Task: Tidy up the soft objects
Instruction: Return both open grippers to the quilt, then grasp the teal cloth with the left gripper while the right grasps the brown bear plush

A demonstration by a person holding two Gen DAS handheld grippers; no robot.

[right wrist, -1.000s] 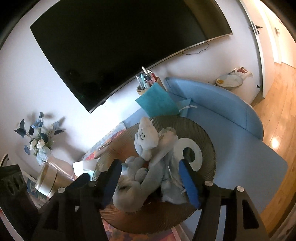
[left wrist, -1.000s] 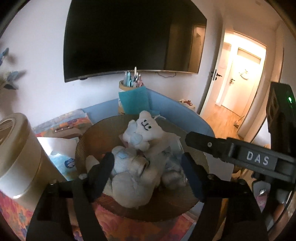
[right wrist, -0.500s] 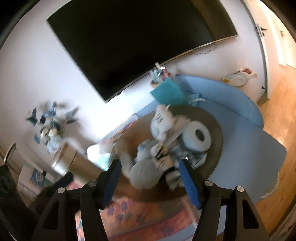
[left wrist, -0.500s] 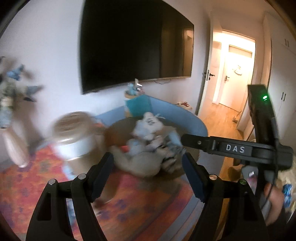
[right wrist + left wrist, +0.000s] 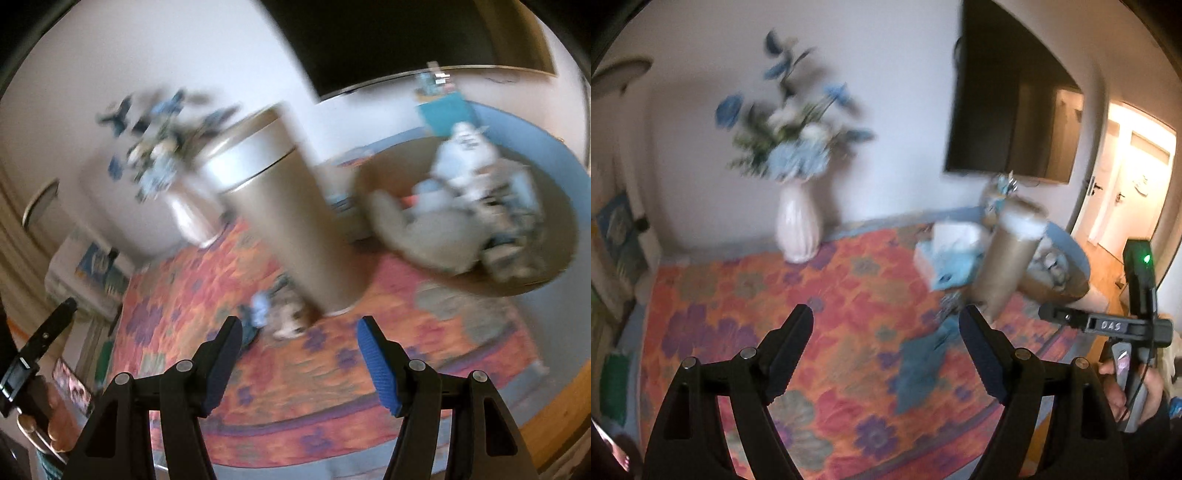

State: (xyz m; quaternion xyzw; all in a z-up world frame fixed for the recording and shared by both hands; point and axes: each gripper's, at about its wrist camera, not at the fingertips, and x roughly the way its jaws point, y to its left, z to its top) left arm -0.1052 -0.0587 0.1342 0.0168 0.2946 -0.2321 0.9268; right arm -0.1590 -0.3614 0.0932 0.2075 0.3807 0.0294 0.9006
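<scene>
Over the flowered cloth point(image 5: 849, 295) both tools hang with nothing between their pads. From the left wrist view, the left gripper point(image 5: 886, 325) has its jaws spreading apart over bare cloth, and a teal patch point(image 5: 919, 365) lies just past its right finger toward 1 o'clock. Farther toward 2 o'clock stand a tissue box point(image 5: 945, 254) and a tall beige canister point(image 5: 1008, 258), with the bowl of soft toys point(image 5: 1052, 273) partly hidden behind the canister. A white vase point(image 5: 798, 225) of blue flowers stands at 11 o'clock against the wall. From the right wrist view, the right gripper point(image 5: 295, 332) is parted and empty; a small blue and grey soft thing point(image 5: 273, 314), too blurred to name, lies on the cloth just beyond its tips at the foot of the canister point(image 5: 291, 221). The round bowl point(image 5: 554, 273) sits at 2 o'clock, piled with pale plush toys point(image 5: 458, 192). Both views are smeared by motion.
</scene>
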